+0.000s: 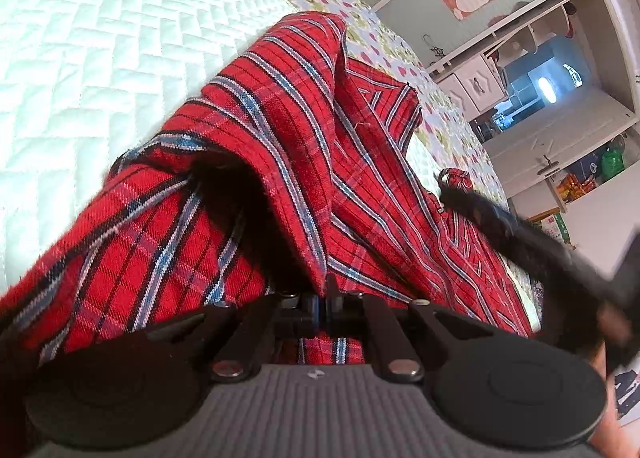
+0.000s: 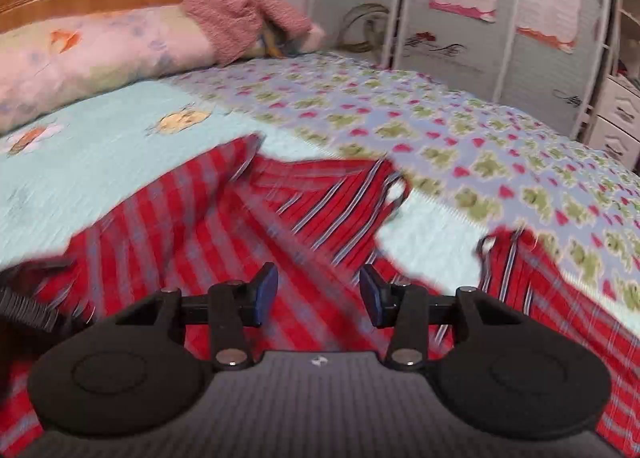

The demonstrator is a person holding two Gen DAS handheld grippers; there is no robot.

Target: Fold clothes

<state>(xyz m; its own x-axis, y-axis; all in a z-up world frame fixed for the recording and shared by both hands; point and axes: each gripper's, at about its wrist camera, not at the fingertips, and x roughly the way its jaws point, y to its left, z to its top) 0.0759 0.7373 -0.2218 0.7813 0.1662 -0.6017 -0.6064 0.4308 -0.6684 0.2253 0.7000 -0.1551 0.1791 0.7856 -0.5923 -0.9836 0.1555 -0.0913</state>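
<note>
Left gripper point(image 1: 323, 304) pinches the red plaid shirt point(image 1: 280, 146); right gripper point(image 2: 319, 294), jaws wide and empty above it, should grip an edge squarely.

text: none legible | wardrobe door point(image 2: 448, 46) decals: possibly script, too blurred to read

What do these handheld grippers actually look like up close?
Each gripper is black plastic. The right gripper has two short fingers with dark blue pads, carried on hinged black links with silver pivot pins, between two round black discs. Its ribbed grey body bears a small pale logo. The left gripper is built the same way.
</note>
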